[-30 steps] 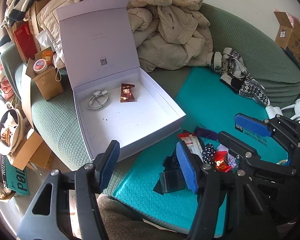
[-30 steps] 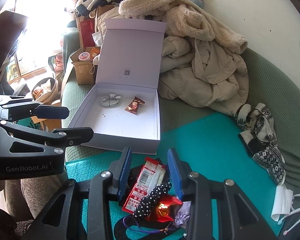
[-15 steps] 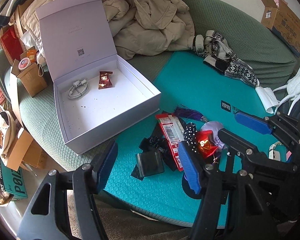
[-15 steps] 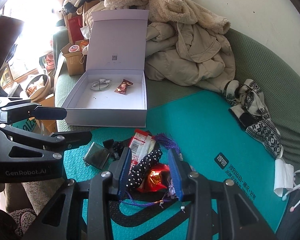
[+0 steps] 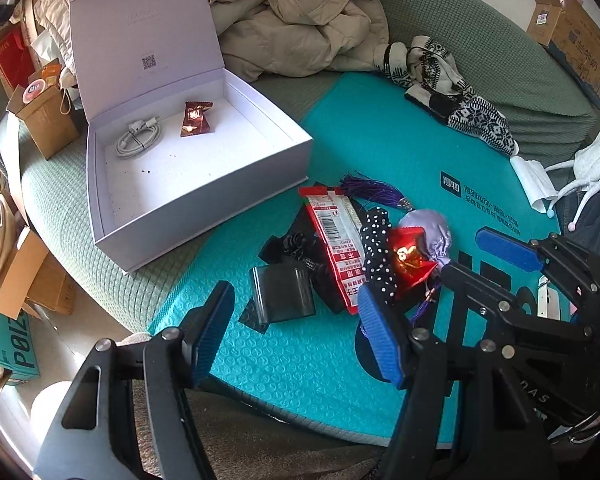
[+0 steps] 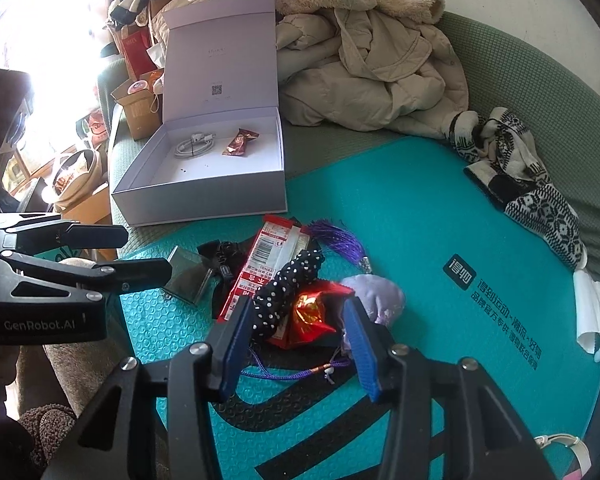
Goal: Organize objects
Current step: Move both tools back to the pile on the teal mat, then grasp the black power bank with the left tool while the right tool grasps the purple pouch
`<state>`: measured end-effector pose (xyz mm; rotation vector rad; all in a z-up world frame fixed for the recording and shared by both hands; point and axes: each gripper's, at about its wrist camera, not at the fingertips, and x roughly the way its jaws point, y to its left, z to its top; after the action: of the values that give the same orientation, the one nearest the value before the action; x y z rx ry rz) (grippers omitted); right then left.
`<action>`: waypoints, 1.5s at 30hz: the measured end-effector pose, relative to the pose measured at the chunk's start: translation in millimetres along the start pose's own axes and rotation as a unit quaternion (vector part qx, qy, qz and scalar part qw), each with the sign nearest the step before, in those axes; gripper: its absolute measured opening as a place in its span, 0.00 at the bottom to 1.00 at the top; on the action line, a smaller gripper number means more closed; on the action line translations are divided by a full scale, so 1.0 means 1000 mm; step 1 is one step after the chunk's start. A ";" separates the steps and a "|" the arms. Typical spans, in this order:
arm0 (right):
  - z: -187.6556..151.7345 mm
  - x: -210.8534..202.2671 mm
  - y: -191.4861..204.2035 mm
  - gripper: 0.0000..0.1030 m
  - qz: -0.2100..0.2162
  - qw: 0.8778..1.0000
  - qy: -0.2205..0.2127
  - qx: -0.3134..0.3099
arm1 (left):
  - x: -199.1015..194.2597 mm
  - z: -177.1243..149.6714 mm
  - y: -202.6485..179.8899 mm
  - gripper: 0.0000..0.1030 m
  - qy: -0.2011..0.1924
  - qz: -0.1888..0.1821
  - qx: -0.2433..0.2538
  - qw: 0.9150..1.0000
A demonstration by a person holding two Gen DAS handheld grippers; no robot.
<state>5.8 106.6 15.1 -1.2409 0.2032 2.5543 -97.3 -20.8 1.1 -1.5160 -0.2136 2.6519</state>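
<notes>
A white lidded box (image 5: 204, 196) (image 6: 204, 200) stands open on the green sofa, holding a coiled white cable (image 5: 138, 140) (image 6: 194, 148) and a brown candy wrapper (image 5: 196, 120) (image 6: 240, 142). On the teal mat lies a pile: red-white packet (image 5: 336, 240) (image 6: 268, 260), polka-dot cloth (image 5: 376, 248) (image 6: 288, 292), red foil pouch (image 5: 410, 260) (image 6: 312, 316), lilac sachet with purple tassel (image 5: 428, 228) (image 6: 374, 292), dark square case (image 5: 282, 294) (image 6: 188, 276). My left gripper (image 5: 296, 332) is open above the mat's near edge. My right gripper (image 6: 296, 344) is open, its fingers either side of the red pouch.
Beige coats (image 5: 300, 12) (image 6: 380, 60) are heaped at the sofa's back. Patterned knitwear (image 5: 452, 92) (image 6: 532, 188) lies at the mat's far right. Brown paper bags and cartons (image 5: 44, 120) crowd the left side. A cardboard box (image 5: 572, 32) sits at far right.
Both grippers have pulled back from the box, which now looks farther away. More of the mat and the pile is in view. Both stay open.
</notes>
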 end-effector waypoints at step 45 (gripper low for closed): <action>-0.017 0.074 -0.077 0.55 0.013 0.992 0.047 0.115 | 0.092 -0.009 0.021 0.60 0.067 -0.005 -0.037 0.997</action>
<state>-0.7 189.8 -53.6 -1.2774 0.5213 2.4126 -135.9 -28.6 -84.9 -1.7006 -0.3117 2.5487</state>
